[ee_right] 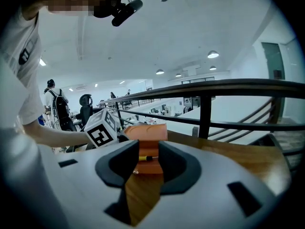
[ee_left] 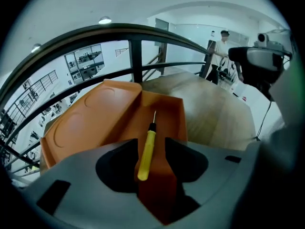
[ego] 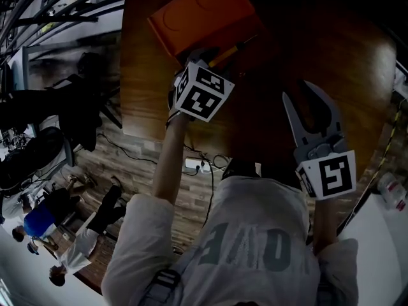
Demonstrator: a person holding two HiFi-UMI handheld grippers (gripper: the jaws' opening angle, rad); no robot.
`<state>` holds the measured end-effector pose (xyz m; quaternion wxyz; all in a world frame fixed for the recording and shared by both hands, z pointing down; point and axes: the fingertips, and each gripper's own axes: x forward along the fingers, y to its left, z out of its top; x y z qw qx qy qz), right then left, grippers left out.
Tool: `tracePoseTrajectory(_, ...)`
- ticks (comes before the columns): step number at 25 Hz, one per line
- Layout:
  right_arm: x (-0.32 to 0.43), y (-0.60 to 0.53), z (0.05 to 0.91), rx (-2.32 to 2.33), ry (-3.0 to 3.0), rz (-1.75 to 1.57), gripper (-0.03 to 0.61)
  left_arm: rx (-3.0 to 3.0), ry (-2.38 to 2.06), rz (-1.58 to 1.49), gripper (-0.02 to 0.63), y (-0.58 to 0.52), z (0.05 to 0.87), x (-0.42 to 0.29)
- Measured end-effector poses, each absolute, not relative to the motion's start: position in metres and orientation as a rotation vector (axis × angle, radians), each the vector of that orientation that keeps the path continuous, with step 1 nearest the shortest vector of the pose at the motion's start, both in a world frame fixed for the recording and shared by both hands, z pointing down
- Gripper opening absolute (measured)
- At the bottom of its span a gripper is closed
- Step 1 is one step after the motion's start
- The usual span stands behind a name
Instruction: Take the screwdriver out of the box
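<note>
Two hand-held grippers work over a wooden table [ego: 357, 75]. An orange box [ee_left: 95, 123] sits open on it, contents exposed. The left gripper [ee_left: 149, 143] points down into the box, jaws wide apart and gripping nothing, straddling the yellow-handled screwdriver [ee_left: 147, 149] lying inside, apparently lined up to close on it. The right gripper [ego: 308, 110] hangs well clear of the box, spread open, empty.

- A round brown wooden table [ego: 357, 62] is lit dimly.
- A dark metal railing [ee_left: 138, 32] runs just beyond the table.
- Round lamps [ee_right: 213, 55] glow in the white ceiling [ee_right: 190, 23] above it.
- A wood-plank floor [ego: 140, 164] lies beside it.
</note>
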<state>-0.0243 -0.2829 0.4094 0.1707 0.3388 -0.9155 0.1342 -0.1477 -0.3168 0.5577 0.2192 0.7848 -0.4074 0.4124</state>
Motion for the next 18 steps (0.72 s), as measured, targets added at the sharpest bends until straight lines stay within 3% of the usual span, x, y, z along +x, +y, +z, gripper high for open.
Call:
tracePoseTrajectory(8, -0.022, -0.277, 0.417, 0.943, -2.594, 0.435, 0.120, 2.114, -1.054, 1.241, 0.183, -0.318, 0.578, -0.150)
tracePoseTrajectory(18, -0.020, -0.274, 0.422, 0.919, -2.596, 0.518, 0.120, 2.008, -0.903, 1.415, 0.124, -0.315, 0.602, -0.151)
